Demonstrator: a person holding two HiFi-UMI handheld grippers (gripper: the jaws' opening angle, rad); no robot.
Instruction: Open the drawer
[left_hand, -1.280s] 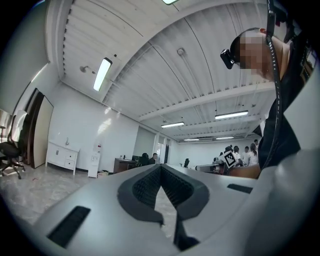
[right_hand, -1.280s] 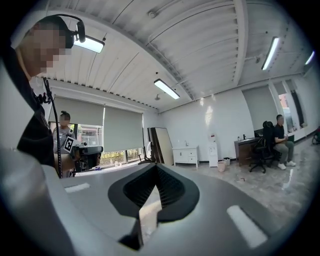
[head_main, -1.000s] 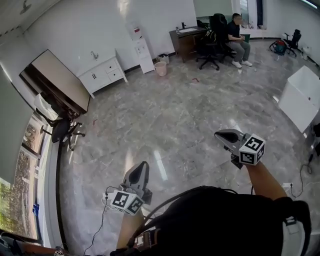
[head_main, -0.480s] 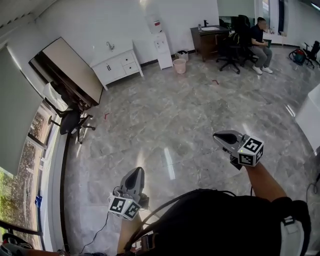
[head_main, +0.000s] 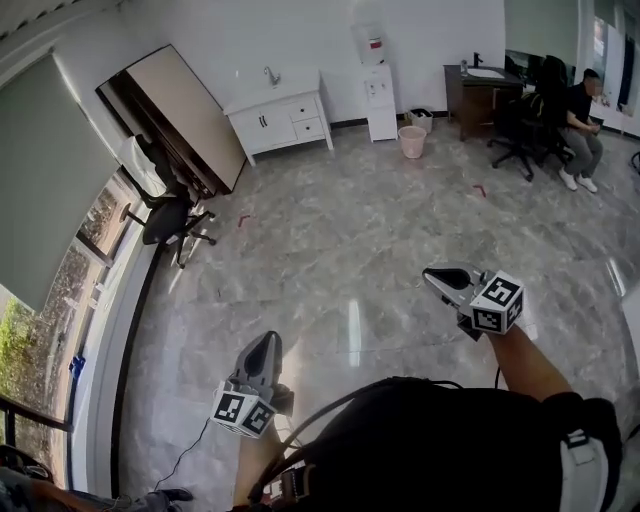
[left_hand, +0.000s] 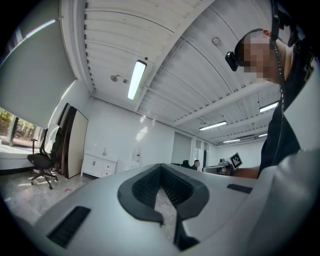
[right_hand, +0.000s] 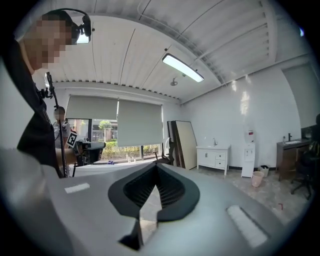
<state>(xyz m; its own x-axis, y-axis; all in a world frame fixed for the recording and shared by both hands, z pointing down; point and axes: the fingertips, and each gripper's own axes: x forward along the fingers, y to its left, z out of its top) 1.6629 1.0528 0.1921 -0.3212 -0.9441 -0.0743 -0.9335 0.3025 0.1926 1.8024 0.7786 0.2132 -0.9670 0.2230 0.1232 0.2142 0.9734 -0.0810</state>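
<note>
A white cabinet with drawers and a tap on top stands against the far wall, a long way off across the floor. It also shows small in the left gripper view as the cabinet and in the right gripper view as the cabinet. My left gripper is held low in front of me, shut and empty, and points roughly level; its jaws meet. My right gripper is out to the right, also shut on nothing, its jaws together. Both are far from the cabinet.
A large board leans on the wall left of the cabinet, with a black office chair before it. A water dispenser and pink bin stand right of the cabinet. A person sits at a desk far right. Windows line the left.
The head view has swung, so the cabinet and board have slid rightward toward the top middle. Both grippers stay shut and have travelled across the room with me.
</note>
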